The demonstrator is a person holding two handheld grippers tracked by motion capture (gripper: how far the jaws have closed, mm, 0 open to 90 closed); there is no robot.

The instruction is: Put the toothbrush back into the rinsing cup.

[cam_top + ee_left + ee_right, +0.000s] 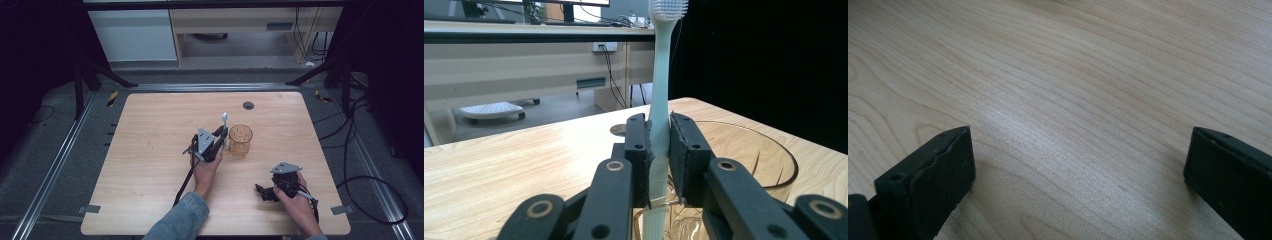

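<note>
Left gripper view | left gripper (659, 150) clamped on pale green plastic toothbrush (661, 85), upright, bristles up, over clear ribbed glass cup (240, 139) | right gripper (1078, 165) spread wide above bare wood-grain table (1073, 75)

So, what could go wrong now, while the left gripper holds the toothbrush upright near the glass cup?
1. The left gripper clamps the toothbrush low on its thin handle, with the bristled head far above the pads. The brush might pivot or slip in the grip.
2. The glass cup stands free and close beside that gripper. A sideways nudge could tip it over.
3. The right gripper rests open over bare table, apart from the cup, so nothing steadies the cup.
</note>
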